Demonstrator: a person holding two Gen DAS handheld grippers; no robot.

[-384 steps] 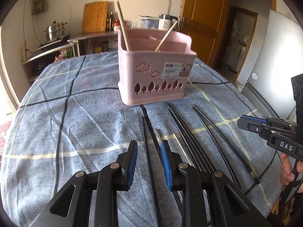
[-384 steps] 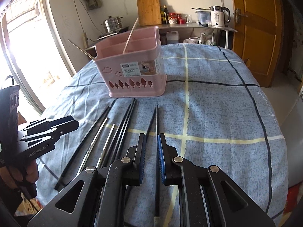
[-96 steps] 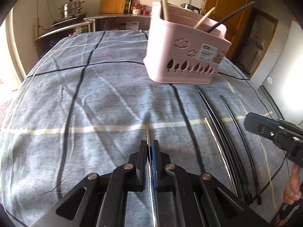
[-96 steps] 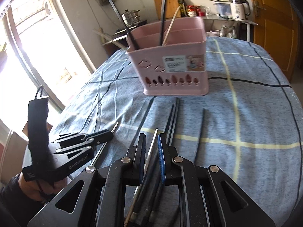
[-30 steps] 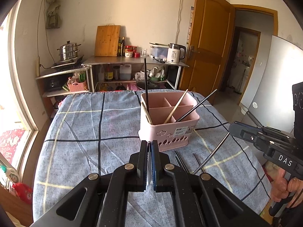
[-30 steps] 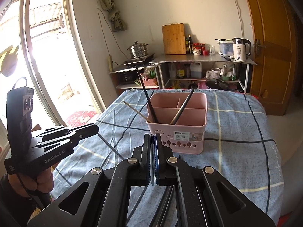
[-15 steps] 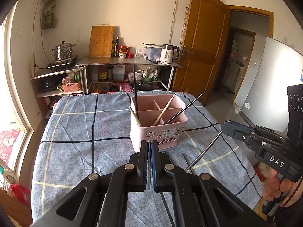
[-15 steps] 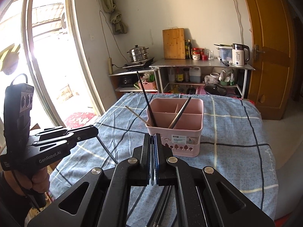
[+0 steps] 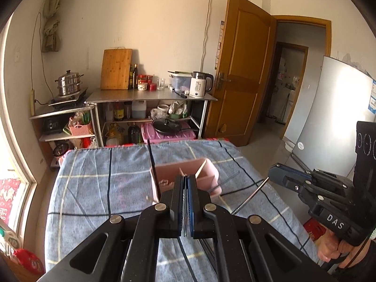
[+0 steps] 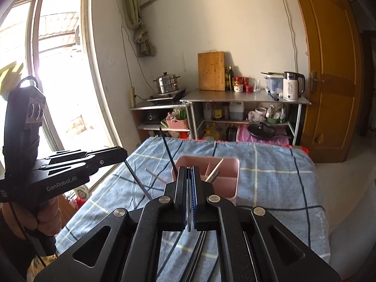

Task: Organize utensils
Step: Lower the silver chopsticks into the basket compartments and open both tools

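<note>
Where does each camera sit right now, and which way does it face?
Left wrist: rides the left tongs, facing the pink basket, blue-cloth table and kitchen shelf; the right tongs and a hand show at right.
Right wrist: rides the right tongs, facing the same basket; the left tongs and a hand show at left.
Shared: basket, table, cutting board, kettle, door.

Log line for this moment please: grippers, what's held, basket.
left gripper: shut on left chopstick | right gripper: shut on right chopstick | both clear of table | pink basket: several chopsticks inside
</note>
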